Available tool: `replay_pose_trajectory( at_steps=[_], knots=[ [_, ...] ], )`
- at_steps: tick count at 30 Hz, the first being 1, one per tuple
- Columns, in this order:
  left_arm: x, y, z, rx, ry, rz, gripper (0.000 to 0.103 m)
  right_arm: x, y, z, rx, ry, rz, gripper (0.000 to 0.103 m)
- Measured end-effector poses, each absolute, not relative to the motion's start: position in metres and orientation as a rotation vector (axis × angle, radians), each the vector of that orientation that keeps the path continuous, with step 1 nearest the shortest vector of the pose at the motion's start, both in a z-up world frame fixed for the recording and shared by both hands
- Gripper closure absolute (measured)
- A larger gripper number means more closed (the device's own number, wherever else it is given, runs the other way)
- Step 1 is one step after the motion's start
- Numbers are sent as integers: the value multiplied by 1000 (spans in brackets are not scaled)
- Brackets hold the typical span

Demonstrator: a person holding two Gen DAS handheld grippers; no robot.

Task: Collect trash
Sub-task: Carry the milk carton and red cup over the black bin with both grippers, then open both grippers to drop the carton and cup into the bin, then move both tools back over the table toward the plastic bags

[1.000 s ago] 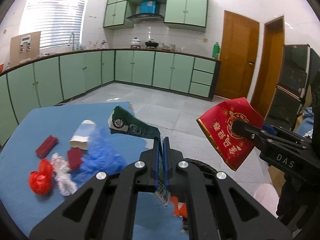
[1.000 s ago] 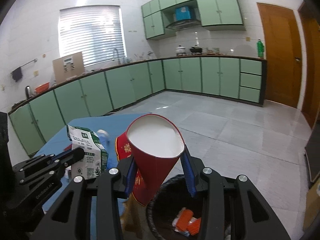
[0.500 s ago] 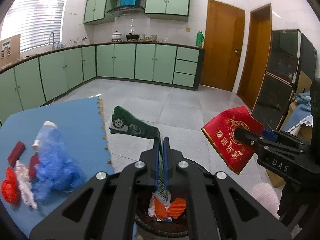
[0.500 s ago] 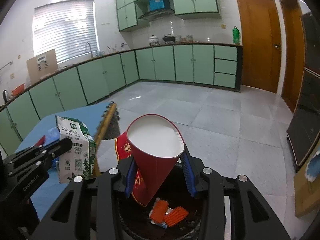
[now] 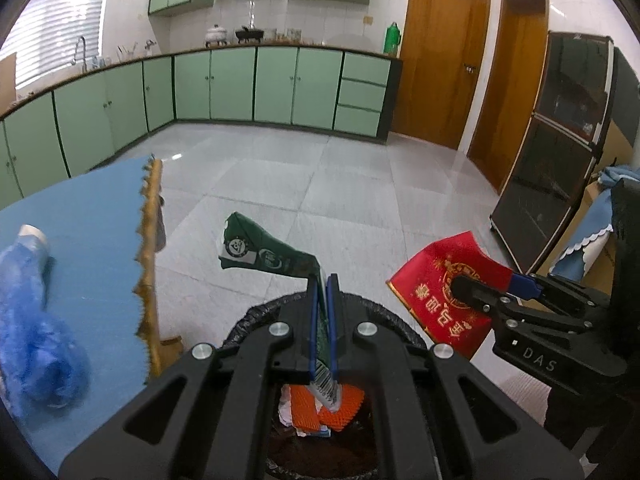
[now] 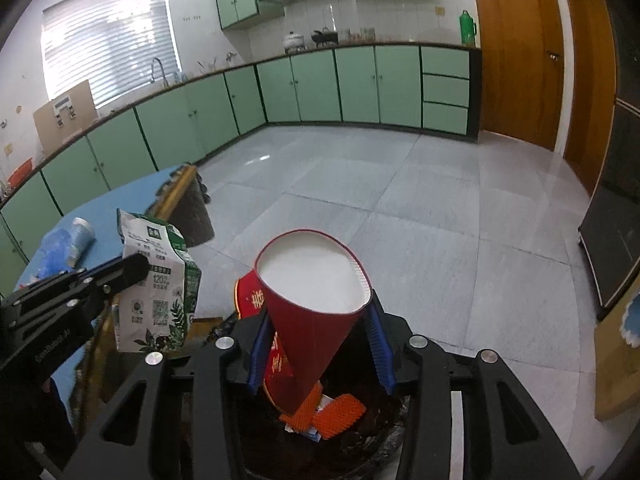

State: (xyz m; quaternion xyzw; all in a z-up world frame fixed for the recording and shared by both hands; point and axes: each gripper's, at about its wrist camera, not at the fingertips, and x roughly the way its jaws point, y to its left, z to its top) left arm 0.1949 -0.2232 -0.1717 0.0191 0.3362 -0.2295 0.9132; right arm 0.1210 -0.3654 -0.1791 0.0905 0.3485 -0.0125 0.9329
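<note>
Left claw [image 5: 324, 280] pinches flattened milk carton [image 5: 264, 254] over black bin [image 5: 256, 316]. Right claw [image 6: 316, 316] clamps red paper cup [image 6: 316, 320] above same bin; only right view shows cup's white inside and carton's print.

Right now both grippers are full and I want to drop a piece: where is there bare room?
Inside the bin, the dark liner right of the orange scraps is bare. On the blue tablecloth, the stretch between the blue bag and the fringed edge is free. It is crowded at the bin's middle.
</note>
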Motion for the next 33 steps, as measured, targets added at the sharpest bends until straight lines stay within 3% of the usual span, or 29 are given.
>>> replay_pose_trajectory(
  at_steps=[3,5,8,10,14,18,23,33],
  knots=[
    [203,-227,-181,39,738,-487,97,122,-369,-187,191,728,-36,40],
    [205,-228,-186,38,747,-491,86,123,-372,-189,199,737,-37,33],
    [204,-226,-183,37,742,-486,79,121,-373,-187,212,733,-55,29],
    [203,-221,-179,28,736,-480,74,118,-377,-183,222,720,-81,19],
    [195,-207,-162,23,690,-463,53,106,-377,-170,226,679,-106,7],
    [180,-187,-140,15,637,-438,34,92,-372,-149,228,639,-122,6],
    [158,-158,-115,1,583,-399,23,80,-359,-129,267,595,-105,6],
    [125,-84,-90,-34,545,-253,22,78,-297,-97,223,533,5,6]
  ],
)
